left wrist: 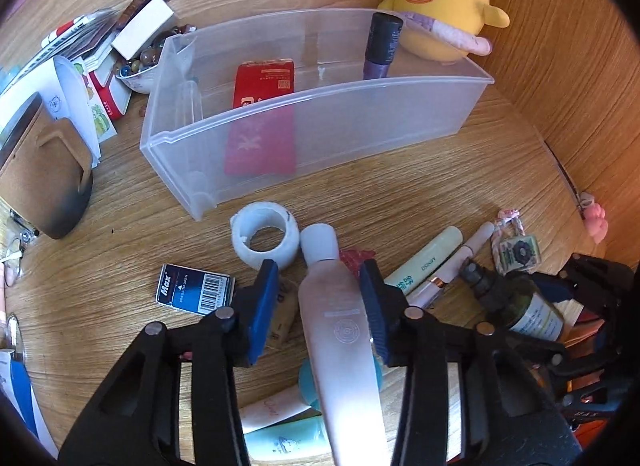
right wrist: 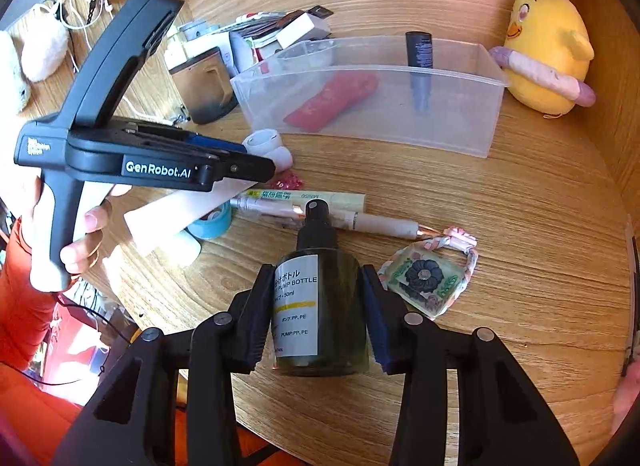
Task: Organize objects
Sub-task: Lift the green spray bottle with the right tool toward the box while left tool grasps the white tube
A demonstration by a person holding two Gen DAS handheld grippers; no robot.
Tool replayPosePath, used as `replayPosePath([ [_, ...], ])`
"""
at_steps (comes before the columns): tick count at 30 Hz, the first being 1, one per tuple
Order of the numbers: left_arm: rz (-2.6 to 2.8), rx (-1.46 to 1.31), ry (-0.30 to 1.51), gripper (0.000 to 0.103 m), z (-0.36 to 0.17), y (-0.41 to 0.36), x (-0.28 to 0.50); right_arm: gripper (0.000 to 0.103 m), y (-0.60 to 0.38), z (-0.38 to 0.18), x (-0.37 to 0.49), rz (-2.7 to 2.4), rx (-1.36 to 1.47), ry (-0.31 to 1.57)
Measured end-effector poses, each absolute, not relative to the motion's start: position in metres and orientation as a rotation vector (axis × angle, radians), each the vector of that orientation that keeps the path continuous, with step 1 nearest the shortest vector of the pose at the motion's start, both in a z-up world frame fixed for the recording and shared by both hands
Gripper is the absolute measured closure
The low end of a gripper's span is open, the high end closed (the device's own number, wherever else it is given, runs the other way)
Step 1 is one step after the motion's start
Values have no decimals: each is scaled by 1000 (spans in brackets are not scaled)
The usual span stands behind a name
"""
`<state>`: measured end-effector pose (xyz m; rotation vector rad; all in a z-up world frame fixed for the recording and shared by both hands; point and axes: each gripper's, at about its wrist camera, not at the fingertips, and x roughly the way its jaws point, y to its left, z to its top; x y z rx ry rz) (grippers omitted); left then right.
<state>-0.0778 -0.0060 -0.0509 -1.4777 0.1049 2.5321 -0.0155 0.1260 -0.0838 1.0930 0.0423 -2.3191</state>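
White tube [left wrist: 340, 326]: cap forward, lying between the left gripper [left wrist: 320, 298] fingers; right pad against its side, left pad just off it.
Pump bottle [right wrist: 320, 306]: dark, white label, pinched between the right gripper [right wrist: 316, 306] fingers above the wooden table [right wrist: 520, 205].
Clear bin [left wrist: 320, 113]: beyond both, holding a red packet [left wrist: 262, 121] and an upright dark bottle [left wrist: 380, 45].
Near the tube: tape roll [left wrist: 265, 240], staple box [left wrist: 195, 293], pens.
Far corner: yellow chick plush [left wrist: 440, 5].
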Motion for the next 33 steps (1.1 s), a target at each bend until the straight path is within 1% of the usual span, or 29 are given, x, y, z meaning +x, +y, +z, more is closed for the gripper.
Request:
replayPosePath([
  [5,2529,-1474,203,64,-56,3,-78,64,135,-74,-14,-2363,1053,18],
  [7,2529,-1471,204,65,-56,3,-80,64,138,-71,-16,-2377,1043,12],
  [10,2544,-1468,214,71,-56,1,-81,64,141,-68,-18,-2387,1039,0],
  [12,2555,-1469,192,72,-55,-2,-81,64,144,-67,-20,-2395,1037,-16],
  [13,2564,-1466,189,74,-54,-3,-80,64,145,-67,-22,-2397,1035,-21],
  [14,2580,-1452,190,81,-52,-5,-79,64,147,-66,-24,-2403,1032,-28],
  [15,2593,-1444,188,84,-50,-6,-79,64,148,-64,-27,-2412,1026,-42],
  [17,2610,-1414,163,98,-42,-9,-77,64,149,-62,-30,-2417,1020,-51],
  [24,2575,-1435,132,97,-36,-13,-74,64,150,-55,-42,-2445,995,-67],
  [25,2565,-1442,119,95,-36,-14,-72,64,149,-53,-44,-2450,988,-65],
  [27,2535,-1469,78,85,-40,-16,-72,64,150,-52,-45,-2460,981,-59],
  [29,2491,-1511,14,64,-47,-18,-78,64,150,-50,-47,-2472,973,-54],
  [32,2496,-1531,-49,51,-52,-23,-85,64,151,-44,-50,-2501,947,-44],
  [33,2492,-1537,-67,51,-53,-24,-88,64,151,-44,-50,-2501,947,-44],
])
